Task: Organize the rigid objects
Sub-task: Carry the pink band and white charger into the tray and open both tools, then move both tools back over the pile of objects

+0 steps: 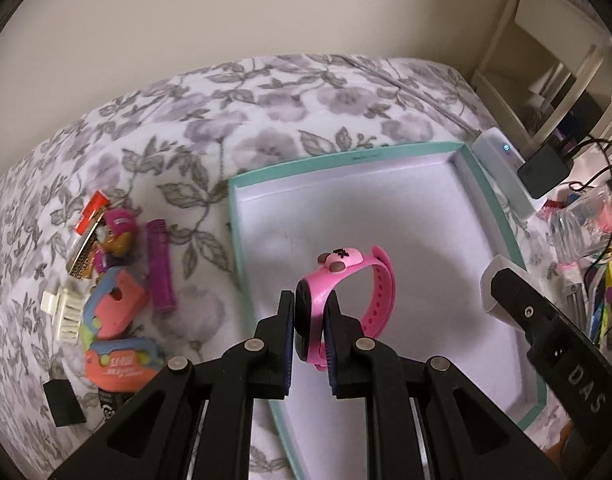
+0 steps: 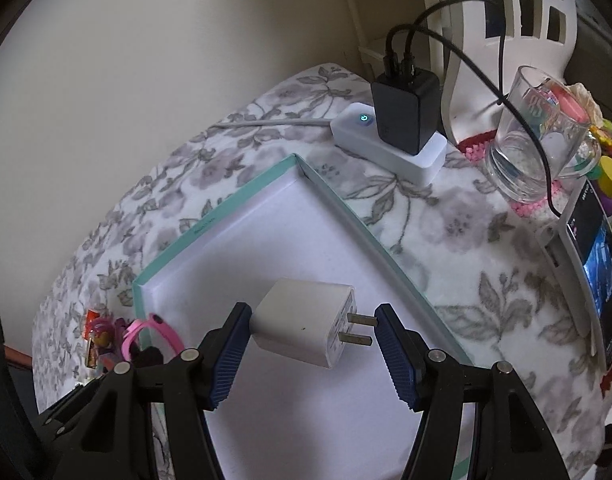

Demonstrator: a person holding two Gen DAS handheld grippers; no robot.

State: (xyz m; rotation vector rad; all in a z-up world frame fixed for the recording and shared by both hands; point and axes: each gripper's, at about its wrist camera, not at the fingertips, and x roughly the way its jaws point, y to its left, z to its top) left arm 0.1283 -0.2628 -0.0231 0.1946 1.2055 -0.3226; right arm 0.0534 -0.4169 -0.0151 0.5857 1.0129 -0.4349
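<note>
My left gripper (image 1: 310,312) is shut on a pink child's watch (image 1: 346,280) and holds it over the teal-rimmed white tray (image 1: 346,160). My right gripper (image 2: 312,332) is shut on a white plug charger (image 2: 306,326), its prongs against the right finger, held over the same tray (image 2: 218,224). The charger and right gripper also show at the right in the left wrist view (image 1: 502,280). The watch shows at the lower left in the right wrist view (image 2: 154,332).
A pile of small toys lies left of the tray: a purple tube (image 1: 160,264), a white comb (image 1: 66,312), coral-blue cases (image 1: 118,300), a black block (image 1: 64,402). A white power strip (image 2: 386,140) with black adapter, a glass (image 2: 538,136) and a phone (image 2: 594,276) sit right.
</note>
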